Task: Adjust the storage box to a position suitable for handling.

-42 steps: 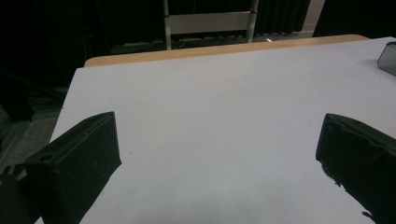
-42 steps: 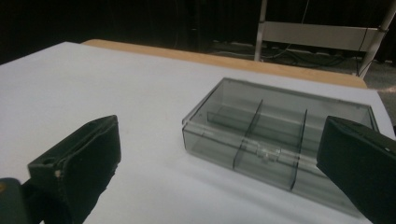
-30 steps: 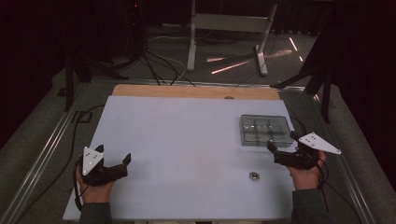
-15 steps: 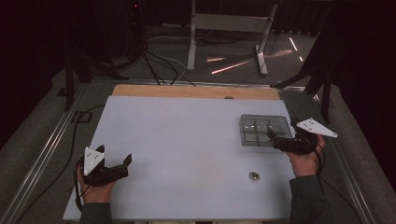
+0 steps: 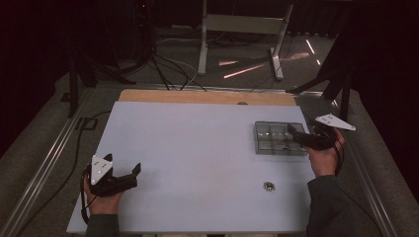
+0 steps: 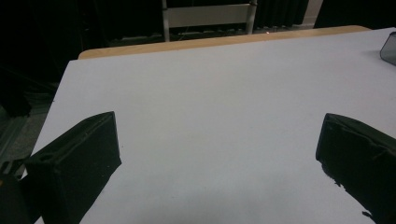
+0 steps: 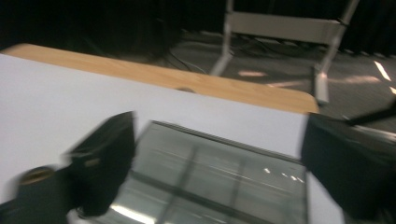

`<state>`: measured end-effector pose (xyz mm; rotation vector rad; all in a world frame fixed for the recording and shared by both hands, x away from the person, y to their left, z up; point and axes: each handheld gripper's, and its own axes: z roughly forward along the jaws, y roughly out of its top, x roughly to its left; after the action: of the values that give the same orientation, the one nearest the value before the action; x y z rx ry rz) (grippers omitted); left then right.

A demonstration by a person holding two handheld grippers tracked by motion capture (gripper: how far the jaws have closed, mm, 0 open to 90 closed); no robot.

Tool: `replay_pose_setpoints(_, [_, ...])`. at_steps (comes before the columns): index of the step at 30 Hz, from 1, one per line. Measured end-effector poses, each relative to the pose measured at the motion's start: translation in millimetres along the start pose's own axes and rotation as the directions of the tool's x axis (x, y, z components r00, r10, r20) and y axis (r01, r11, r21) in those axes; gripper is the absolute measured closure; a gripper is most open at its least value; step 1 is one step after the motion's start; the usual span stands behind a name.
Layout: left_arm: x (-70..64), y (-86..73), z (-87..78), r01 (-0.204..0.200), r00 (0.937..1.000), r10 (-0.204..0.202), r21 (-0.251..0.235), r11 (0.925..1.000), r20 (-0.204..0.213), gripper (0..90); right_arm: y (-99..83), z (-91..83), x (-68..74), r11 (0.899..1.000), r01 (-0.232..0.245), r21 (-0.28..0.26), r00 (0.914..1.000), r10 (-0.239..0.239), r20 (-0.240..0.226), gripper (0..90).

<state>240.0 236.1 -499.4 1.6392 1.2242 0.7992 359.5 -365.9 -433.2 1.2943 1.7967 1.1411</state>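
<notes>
While the left gripper (image 5: 132,174) rests near the front-left corner of the white surface (image 5: 197,148) with jaws spread wide on nothing, a small metal piece (image 5: 269,186) lies alone front-right; behind it, the right gripper (image 5: 292,132), jaws parted, hangs over the clear compartment box (image 5: 271,138), nothing between them

1. Clear plastic box (image 5: 276,138): shallow, rectangular, split by thin walls into compartments; it lies flat on the pale surface (image 5: 197,148) at about three o'clock, near the edge. Its contents cannot be made out.
2. The right gripper view shows the box (image 7: 210,186) close up, glossy and see-through.
</notes>
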Motion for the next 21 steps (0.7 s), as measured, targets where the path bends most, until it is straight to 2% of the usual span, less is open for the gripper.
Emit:
replay_pose_setpoints(3, [-0.1,-0.4,0.6,0.002,1.0000,-0.002,0.001,1.0000,0.001,0.5,1.1,10.2,-9.7,0.998,-0.005,0.058,0.9988,0.002,0.049,39.4])
replay_pose_setpoints(6, [0.0,-0.8,1.2,0.002,1.0000,-0.002,0.004,1.0000,0.002,0.4,-0.9,17.2,-19.9,0.995,0.007,0.100,0.9977,-0.014,0.066,69.6])
replay_pose_setpoints(8, [-0.2,-1.1,1.5,0.001,1.0000,-0.002,0.007,1.0000,0.002,0.5,-3.9,21.7,-30.0,0.992,-0.011,0.125,0.9970,0.001,0.077,85.6])
replay_pose_setpoints(10, [0.0,-1.3,1.7,0.004,1.0000,-0.004,0.008,1.0000,0.003,0.5,-7.2,26.1,-37.8,0.988,-0.036,0.147,0.9952,0.022,0.095,89.7])
replay_pose_setpoints(14, [0.6,-1.6,1.7,0.006,1.0000,-0.006,0.007,1.0000,0.004,0.5,-19.1,36.6,-54.7,0.975,-0.115,0.190,0.9876,0.092,0.128,90.0])
replay_pose_setpoints(18, [1.0,-2.1,1.7,0.009,1.0000,-0.009,0.009,0.9999,0.003,0.5,-30.8,43.9,-68.7,0.956,-0.199,0.217,0.9723,0.165,0.165,90.0])
replay_pose_setpoints(21, [1.2,-2.3,2.1,0.007,1.0000,-0.007,0.011,0.9999,0.003,0.5,-35.7,47.0,-73.4,0.947,-0.221,0.234,0.9671,0.182,0.178,90.0])
